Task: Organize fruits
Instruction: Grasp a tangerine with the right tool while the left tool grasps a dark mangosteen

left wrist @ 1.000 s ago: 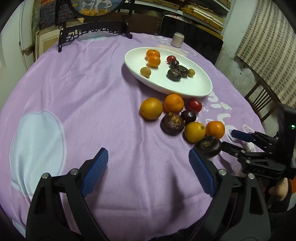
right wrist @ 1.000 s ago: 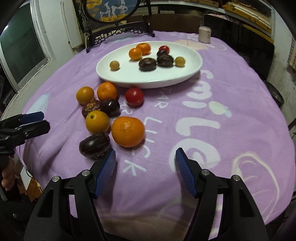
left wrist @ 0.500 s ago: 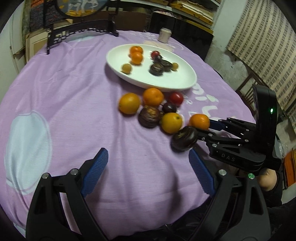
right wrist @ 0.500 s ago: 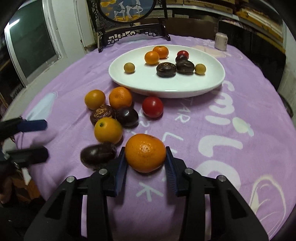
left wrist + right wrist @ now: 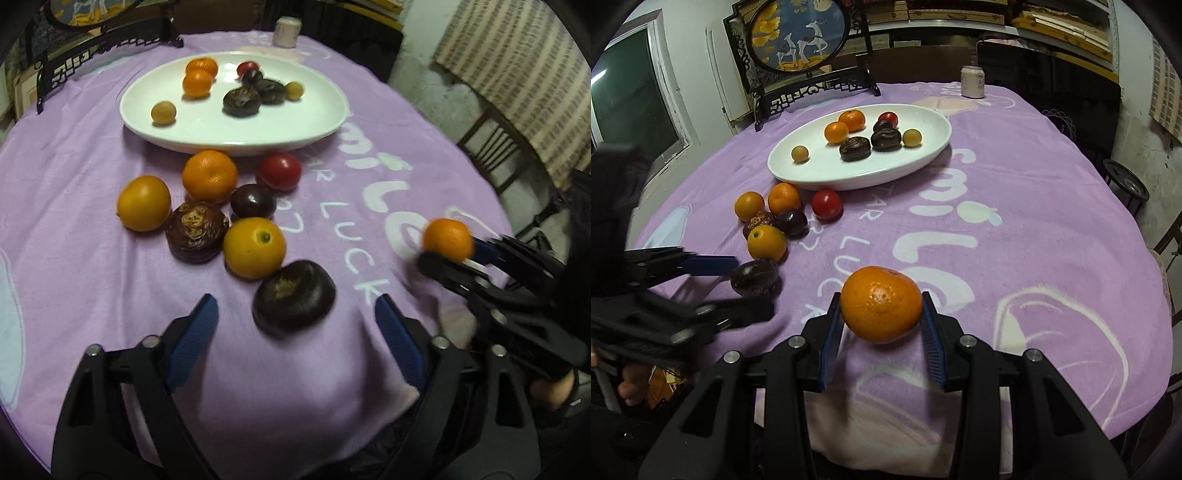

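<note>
My right gripper (image 5: pixel 882 317) is shut on an orange mandarin (image 5: pixel 881 303) and holds it above the purple cloth; it also shows in the left wrist view (image 5: pixel 448 237). My left gripper (image 5: pixel 295 325) is open and empty, its jaws on either side of a dark purple fruit (image 5: pixel 294 297) that lies on the cloth. A white oval plate (image 5: pixel 934 118) holds several small fruits. More fruits lie in a cluster before it: a yellow orange (image 5: pixel 254 252), a brown fruit (image 5: pixel 196 236), a red tomato (image 5: pixel 279 171).
A round table under a purple cloth (image 5: pixel 1034 192). A dark carved stand with a round picture (image 5: pixel 801 37) and a small white jar (image 5: pixel 973 82) stand at the far edge. A chair (image 5: pixel 491 147) is to the right.
My right gripper has lifted the mandarin off the cloth and away from the cluster. My left gripper has moved in toward the dark purple fruit.
</note>
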The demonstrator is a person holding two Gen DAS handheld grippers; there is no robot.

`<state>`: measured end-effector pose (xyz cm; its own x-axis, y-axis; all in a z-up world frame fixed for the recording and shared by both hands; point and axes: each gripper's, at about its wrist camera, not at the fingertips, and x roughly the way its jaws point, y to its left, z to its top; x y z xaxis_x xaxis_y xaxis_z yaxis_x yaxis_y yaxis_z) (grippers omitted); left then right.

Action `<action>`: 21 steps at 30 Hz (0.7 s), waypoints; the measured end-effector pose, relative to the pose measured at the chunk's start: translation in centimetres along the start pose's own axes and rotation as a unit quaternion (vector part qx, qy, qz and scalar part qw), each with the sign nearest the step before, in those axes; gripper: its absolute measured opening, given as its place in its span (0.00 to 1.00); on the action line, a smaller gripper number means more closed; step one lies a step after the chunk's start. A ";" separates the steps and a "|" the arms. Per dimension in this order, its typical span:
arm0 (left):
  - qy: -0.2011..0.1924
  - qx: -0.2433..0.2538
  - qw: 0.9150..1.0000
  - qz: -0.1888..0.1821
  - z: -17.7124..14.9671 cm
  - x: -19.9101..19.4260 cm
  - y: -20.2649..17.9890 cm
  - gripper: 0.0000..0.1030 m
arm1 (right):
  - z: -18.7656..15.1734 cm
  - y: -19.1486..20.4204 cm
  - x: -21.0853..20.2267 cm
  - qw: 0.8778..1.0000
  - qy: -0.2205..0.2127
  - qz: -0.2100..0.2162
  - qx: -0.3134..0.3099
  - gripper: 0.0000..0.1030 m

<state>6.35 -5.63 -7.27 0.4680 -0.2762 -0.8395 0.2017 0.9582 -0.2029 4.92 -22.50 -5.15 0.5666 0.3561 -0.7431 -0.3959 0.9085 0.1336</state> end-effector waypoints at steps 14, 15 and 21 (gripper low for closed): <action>-0.037 -0.005 0.999 0.014 -1.4 -2.9 1.9 0.40 | 0.4 1.9 0.4 1.000 0.005 0.014 -0.011 0.40; -0.042 -0.012 0.999 0.014 -1.5 -3.4 2.4 0.40 | 0.6 2.1 0.5 1.000 0.005 0.015 -0.012 0.40; -0.074 -0.034 0.997 0.016 -0.9 -5.8 4.7 0.40 | 1.7 3.5 1.2 0.999 0.008 0.027 -0.023 0.40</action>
<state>3.84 0.53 -3.80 0.5959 -0.2479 -0.7638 0.1275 0.9683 -0.2148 5.47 -18.50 -4.42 0.5326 0.4004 -0.7457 -0.4585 0.8771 0.1434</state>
